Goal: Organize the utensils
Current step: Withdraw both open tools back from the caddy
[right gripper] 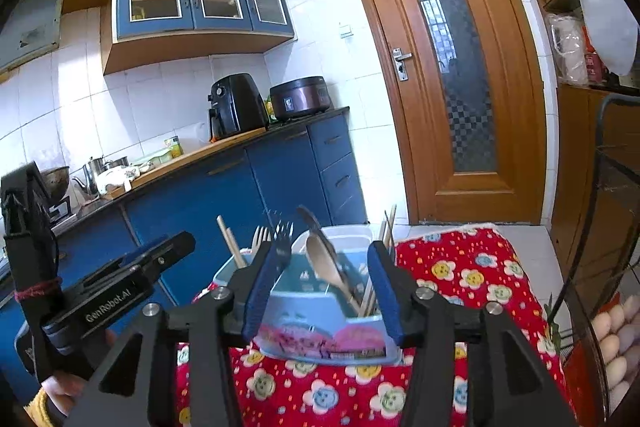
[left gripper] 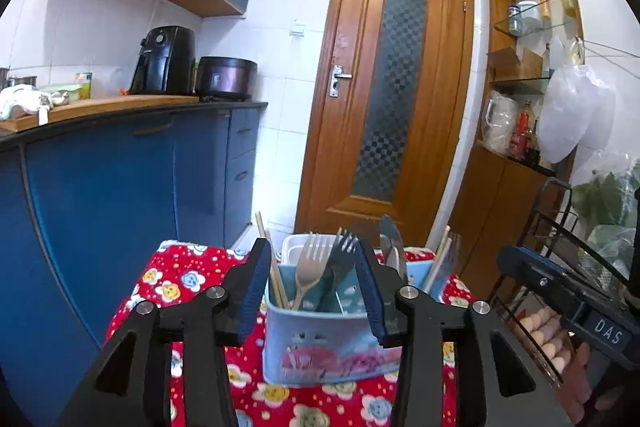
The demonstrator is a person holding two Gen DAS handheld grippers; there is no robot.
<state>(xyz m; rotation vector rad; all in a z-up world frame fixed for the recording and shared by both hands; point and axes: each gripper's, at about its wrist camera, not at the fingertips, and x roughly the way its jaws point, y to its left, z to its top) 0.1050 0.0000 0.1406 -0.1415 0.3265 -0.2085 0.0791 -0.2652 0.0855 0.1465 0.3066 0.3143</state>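
On a surface draped with a red flower-print cloth stands a light blue plastic utensil caddy with pink pictures on its front. The cloth-covered top may be a table or a stool; I cannot tell which. In the caddy's compartments stand a beige fork, a dark blue fork, a metal knife and pale wooden chopsticks; the right wrist view also shows a wooden spoon leaning among them. The left hand-held gripper hangs just in front of the caddy with its blue-padded jaws spread wide, holding nothing. The right hand-held gripper is likewise spread apart and empty, framing the caddy from the other side. Behind, a brown wooden door and blue kitchen cabinets beneath a counter.
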